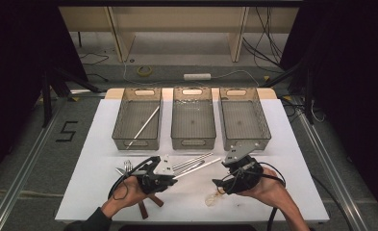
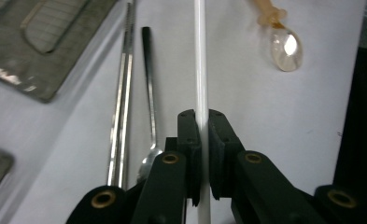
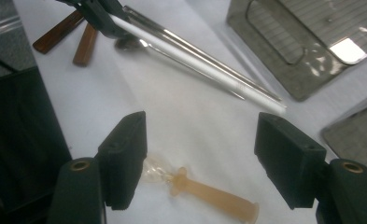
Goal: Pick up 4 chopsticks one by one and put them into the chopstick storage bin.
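The white chopstick [image 2: 200, 60] is a thin, plain, smooth stick of even width, glossy along its length. It sits clamped between the pads of the left tongs [image 1: 173, 177] near one end, and the rest reaches out over the white counter [image 1: 95, 144] toward the right tongs [image 1: 225, 162], its free end just beside them. In the left gripper view it runs straight up between the black jaws, with a pair of steel chopsticks [image 2: 123, 93] and a dark-handled spoon [image 2: 148, 93] lying on the counter just beside it. The left hand [image 1: 129, 192] comes in from the bottom edge, holding its tongs low over the counter and pointed rightward. The right tongs stand wide apart with nothing between the pads; under them lies a clear spoon with an amber handle [image 3: 209, 193]. The right hand [image 1: 268, 187] holds its tongs angled leftward, in front of the rightmost of three mesh bins [image 1: 244, 120].
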The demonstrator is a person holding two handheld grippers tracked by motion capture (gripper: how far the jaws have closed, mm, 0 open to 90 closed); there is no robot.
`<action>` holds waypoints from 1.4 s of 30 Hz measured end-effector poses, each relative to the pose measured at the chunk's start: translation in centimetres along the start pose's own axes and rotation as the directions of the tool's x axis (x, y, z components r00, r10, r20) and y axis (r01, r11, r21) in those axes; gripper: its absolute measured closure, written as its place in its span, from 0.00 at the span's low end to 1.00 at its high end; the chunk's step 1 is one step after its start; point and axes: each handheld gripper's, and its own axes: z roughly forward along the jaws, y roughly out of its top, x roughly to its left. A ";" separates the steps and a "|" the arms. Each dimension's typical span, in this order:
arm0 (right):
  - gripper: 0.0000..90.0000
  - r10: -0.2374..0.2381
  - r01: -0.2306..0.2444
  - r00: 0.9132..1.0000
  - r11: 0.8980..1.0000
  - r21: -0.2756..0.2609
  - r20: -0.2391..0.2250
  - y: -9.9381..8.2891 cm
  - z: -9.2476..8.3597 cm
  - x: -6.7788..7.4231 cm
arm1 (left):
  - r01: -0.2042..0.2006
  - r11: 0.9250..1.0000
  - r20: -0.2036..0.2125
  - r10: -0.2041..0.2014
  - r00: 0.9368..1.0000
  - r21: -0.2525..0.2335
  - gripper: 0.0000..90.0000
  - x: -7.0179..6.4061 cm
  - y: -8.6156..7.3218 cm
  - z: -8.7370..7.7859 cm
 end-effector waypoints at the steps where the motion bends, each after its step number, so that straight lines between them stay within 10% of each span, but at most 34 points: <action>1: 0.39 0.011 -0.011 1.000 1.000 -0.008 0.001 -0.2 0.0 -0.1 | 0.014 1.000 -0.005 -0.014 1.000 -0.005 0.94 0.2 0.0 -0.2; 17: 0.34 0.126 -0.126 0.992 0.992 -0.014 0.032 -3.6 1.2 -1.8 | 0.176 0.980 -0.131 -0.187 0.974 -0.093 0.94 3.6 -1.2 -2.6; 25: 0.32 0.125 -0.124 0.992 0.992 -0.025 0.032 -4.3 1.2 -1.7 | 0.243 0.962 -0.184 -0.264 0.947 -0.128 0.94 5.3 -1.7 -3.6; 35: 0.32 0.147 -0.145 0.988 0.988 -0.043 0.041 -5.0 1.2 -1.5 | 0.351 0.916 -0.235 -0.390 0.890 -0.191 0.94 8.7 -2.3 -4.8; 42: 0.32 0.158 -0.155 0.987 0.986 -0.055 0.041 -5.4 1.2 -1.3 | 0.422 0.873 -0.266 -0.479 0.837 -0.242 0.94 11.6 -2.6 -5.3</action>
